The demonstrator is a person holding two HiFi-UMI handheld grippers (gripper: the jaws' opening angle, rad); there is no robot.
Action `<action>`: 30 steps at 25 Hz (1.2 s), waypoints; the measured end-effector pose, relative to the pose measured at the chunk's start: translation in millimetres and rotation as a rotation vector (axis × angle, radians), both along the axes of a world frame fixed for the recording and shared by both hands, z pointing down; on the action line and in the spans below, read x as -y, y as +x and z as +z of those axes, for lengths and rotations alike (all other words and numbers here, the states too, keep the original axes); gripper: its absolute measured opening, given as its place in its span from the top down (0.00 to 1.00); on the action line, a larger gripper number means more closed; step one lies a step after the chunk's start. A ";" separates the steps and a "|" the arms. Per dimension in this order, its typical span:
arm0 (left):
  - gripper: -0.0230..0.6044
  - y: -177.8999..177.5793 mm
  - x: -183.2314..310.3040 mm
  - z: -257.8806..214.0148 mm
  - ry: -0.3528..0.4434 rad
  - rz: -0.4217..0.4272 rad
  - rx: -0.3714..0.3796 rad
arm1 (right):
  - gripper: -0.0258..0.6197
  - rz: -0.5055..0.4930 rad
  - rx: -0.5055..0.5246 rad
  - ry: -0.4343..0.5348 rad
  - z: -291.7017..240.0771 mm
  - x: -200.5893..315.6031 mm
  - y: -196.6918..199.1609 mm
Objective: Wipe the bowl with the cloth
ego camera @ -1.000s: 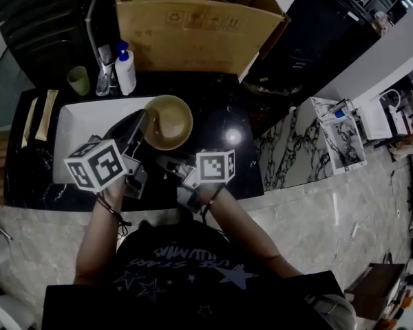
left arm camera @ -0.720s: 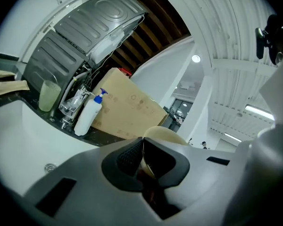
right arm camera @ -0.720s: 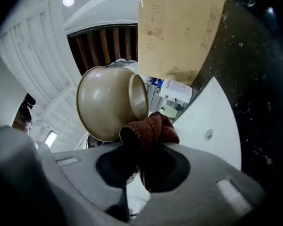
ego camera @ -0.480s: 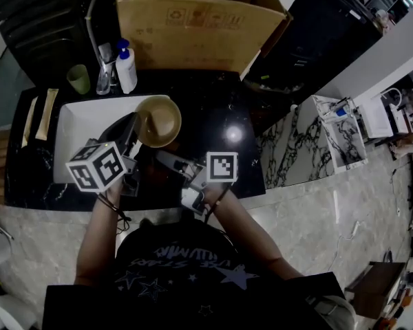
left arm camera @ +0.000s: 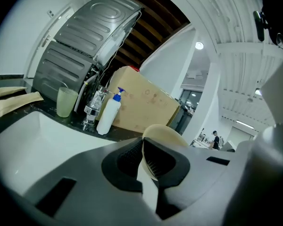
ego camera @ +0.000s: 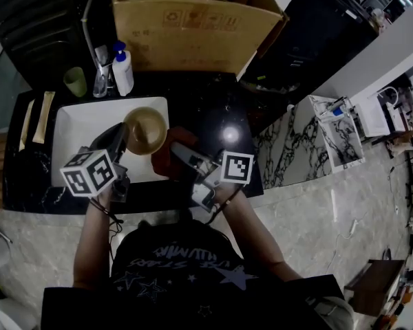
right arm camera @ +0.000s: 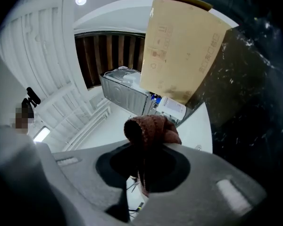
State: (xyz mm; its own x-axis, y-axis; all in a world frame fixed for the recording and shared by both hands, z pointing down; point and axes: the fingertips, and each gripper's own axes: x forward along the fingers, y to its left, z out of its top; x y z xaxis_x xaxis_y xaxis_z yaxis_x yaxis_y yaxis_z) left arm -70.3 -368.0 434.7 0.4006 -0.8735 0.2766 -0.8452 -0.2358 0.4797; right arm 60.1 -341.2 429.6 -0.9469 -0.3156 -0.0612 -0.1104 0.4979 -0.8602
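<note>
A tan bowl (ego camera: 145, 130) hangs tilted above the white sink (ego camera: 76, 122), its rim pinched in my left gripper (ego camera: 122, 137), which is shut on it. In the left gripper view the bowl's pale rim (left arm camera: 161, 134) rises between the dark pads. My right gripper (ego camera: 171, 150) sits just right of the bowl, shut on a reddish-brown cloth (ego camera: 163, 156). The bunched cloth (right arm camera: 151, 128) sticks up out of the jaws in the right gripper view. Cloth and bowl are close together; whether they touch I cannot tell.
A white pump bottle (ego camera: 122, 69), a clear bottle (ego camera: 101, 82) and a green cup (ego camera: 75, 81) stand behind the sink. A big cardboard box (ego camera: 193, 26) lies at the back. Two wooden strips (ego camera: 34, 119) rest left of the sink on the black counter (ego camera: 220, 108).
The bowl and my left gripper have shifted left and toward the sink. My right gripper has moved up to the bowl's right side, and the cloth now shows.
</note>
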 end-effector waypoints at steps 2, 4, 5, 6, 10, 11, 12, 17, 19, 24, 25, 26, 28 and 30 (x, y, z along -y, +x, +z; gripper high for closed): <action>0.94 4.6 -3.2 2.0 -0.005 0.040 -0.001 | 0.88 0.002 -0.030 0.053 -5.6 5.7 2.5; 0.94 9.4 -6.1 1.0 0.002 0.089 0.004 | 0.88 0.004 -0.065 0.103 -9.7 11.7 4.8; 0.94 11.9 -7.9 -0.6 0.012 0.117 0.013 | 0.88 0.005 -0.078 0.124 -11.7 14.5 5.7; 0.94 14.6 -10.0 -2.7 0.026 0.145 0.025 | 0.88 0.005 -0.088 0.142 -13.9 16.9 6.2; 0.94 27.5 -21.3 -10.0 0.073 0.285 0.058 | 0.88 -0.046 -0.132 0.198 -18.4 21.5 5.7; 0.93 31.2 -24.8 -11.2 0.079 0.328 0.060 | 0.88 -0.077 -0.139 0.215 -19.8 20.7 4.1; 0.94 35.2 -28.4 -12.2 0.083 0.372 0.063 | 0.88 -0.113 -0.146 0.234 -21.7 19.0 2.0; 0.94 56.4 -47.5 -14.6 0.125 0.575 0.154 | 0.88 -0.297 -0.168 0.312 -24.9 2.9 -10.7; 0.93 67.3 -56.2 -15.0 0.150 0.661 0.198 | 0.88 -0.362 -0.175 0.329 -22.2 -5.1 -16.3; 0.94 89.8 -74.9 -22.3 0.214 0.804 0.197 | 0.88 -0.480 -0.131 0.299 -15.6 -19.2 -29.5; 0.94 93.0 -77.7 -26.3 0.231 0.819 0.180 | 0.88 -0.497 -0.113 0.283 -14.2 -21.0 -31.9; 0.94 95.9 -80.3 -30.9 0.249 0.833 0.161 | 0.88 -0.513 -0.094 0.266 -12.9 -23.0 -34.1; 0.93 100.7 -84.2 -39.9 0.279 0.855 0.119 | 0.88 -0.543 -0.059 0.239 -9.4 -28.1 -37.2; 0.94 102.9 -85.4 -49.5 0.308 0.860 0.064 | 0.88 -0.569 -0.040 0.226 -4.4 -35.1 -38.2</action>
State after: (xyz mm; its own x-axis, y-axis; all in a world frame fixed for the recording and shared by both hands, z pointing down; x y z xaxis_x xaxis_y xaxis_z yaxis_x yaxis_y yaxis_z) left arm 32.6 -282.6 385.2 0.9392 -0.3201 0.1243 -0.3418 -0.9060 0.2496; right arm 21.9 -306.1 425.2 -0.9660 0.2569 -0.0283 0.1963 0.6580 -0.7270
